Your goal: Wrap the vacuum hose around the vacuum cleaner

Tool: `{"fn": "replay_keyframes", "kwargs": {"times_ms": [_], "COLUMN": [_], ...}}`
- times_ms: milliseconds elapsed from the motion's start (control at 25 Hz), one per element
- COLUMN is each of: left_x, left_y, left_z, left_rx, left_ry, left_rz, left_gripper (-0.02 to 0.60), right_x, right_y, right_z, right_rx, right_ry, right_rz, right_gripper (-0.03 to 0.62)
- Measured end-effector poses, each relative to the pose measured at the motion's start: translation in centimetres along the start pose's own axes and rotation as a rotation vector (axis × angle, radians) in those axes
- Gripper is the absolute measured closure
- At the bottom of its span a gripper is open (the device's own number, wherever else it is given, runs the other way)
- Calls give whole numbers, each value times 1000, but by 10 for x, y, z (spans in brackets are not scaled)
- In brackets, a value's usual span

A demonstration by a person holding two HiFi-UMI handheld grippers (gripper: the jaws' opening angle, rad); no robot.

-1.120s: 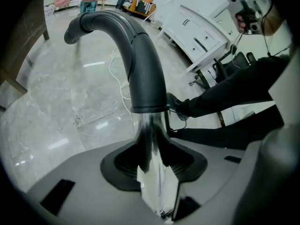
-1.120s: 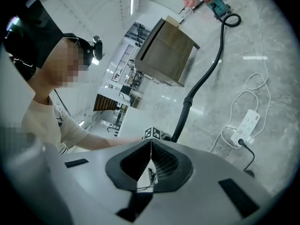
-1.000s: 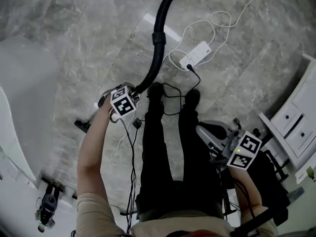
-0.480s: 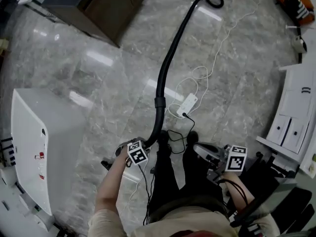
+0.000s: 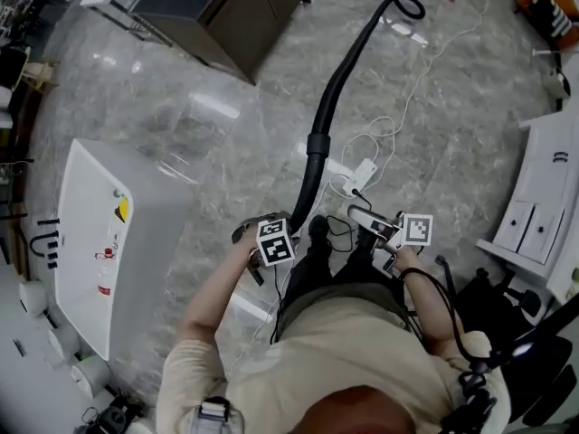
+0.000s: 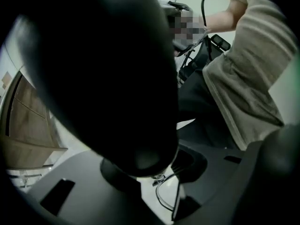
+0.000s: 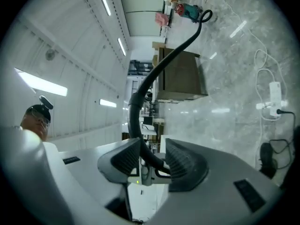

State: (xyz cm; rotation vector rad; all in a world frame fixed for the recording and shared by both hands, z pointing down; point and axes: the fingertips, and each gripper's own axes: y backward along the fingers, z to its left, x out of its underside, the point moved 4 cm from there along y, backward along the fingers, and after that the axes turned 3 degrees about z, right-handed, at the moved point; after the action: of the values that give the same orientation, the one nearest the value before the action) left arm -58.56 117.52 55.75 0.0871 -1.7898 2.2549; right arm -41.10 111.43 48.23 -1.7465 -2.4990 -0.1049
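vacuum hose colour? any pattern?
Plain black along its whole length, no pattern visible. The vacuum hose shows best in the head view.

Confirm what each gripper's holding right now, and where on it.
Left gripper grips the black vacuum hose at its near, lower end. Right gripper holds nothing: its jaws have just been opening, with nothing clamped between them.

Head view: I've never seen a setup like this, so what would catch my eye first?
The long black vacuum hose runs across the glossy marble floor from the top of the picture down to the left gripper, whose jaws are shut on it; in that gripper's own view it blots out nearly everything. A white power strip with a looping cord lies on the floor just ahead of the person's feet.
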Motion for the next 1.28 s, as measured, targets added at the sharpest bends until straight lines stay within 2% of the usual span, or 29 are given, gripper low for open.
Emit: {"fn": "replay_keyframes", "kwargs": {"times_ms": [120,240,320,400,480,600,640,720,760,920,1000,1040,1080,1160,1200,1280], "left_x": [-17,-38,-48,-55,-62,-68,-68,-65,-64,-72,-66,-54,-39,-15,-10,-16], "left_y": [21,32,35,36,37,40,41,41,44,65,64,59,54,55,62,84], "left_z": [-1,4,5,1,-6,-12,-13,-13,-13,-6,-3,-4,-6,-9,-8,-8], "left_rx": [-9,-19,-22,-22,-17,-12,-12,-14,-16,-24,-29,-17,-1,-4,-18,-21], "left_ry": [-16,-28,-36,-48,-63,-74,-72,-66,-64,-56,-25,-7,1,-17,-19,13], "left_rz": [-33,-61,-70,-73,-71,-70,-75,-89,-93,-105,-107,-89,-62,-41,-60,-178], "left_gripper": [422,422,422,422,422,422,422,422,420,420,415,356,266,231,222,219], "right_x": [-27,-47,-48,-51,-60,-70,-70,-68,-68,-85,-89,-87,-83,-77,-77,-77], "right_y": [-23,-48,-68,-84,-92,-100,-102,-105,-107,-105,-101,-101,-102,-104,-104,-103], "right_z": [34,73,93,102,108,117,120,120,121,131,127,122,117,111,111,114], "right_rx": [-122,-202,-202,-179,-181,-233,-230,-176,-154,-100,-63,-48,-39,-31,-33,-44], "right_ry": [53,170,256,304,282,189,191,235,252,255,243,240,241,249,252,260], "right_rz": [-58,9,87,106,58,-1,-5,-14,-20,-81,-131,-154,-173,-194,-197,-197], "right_gripper": [253,204,204,204,204,214,272,428,451,451,451,451,451,451,451,451]}}
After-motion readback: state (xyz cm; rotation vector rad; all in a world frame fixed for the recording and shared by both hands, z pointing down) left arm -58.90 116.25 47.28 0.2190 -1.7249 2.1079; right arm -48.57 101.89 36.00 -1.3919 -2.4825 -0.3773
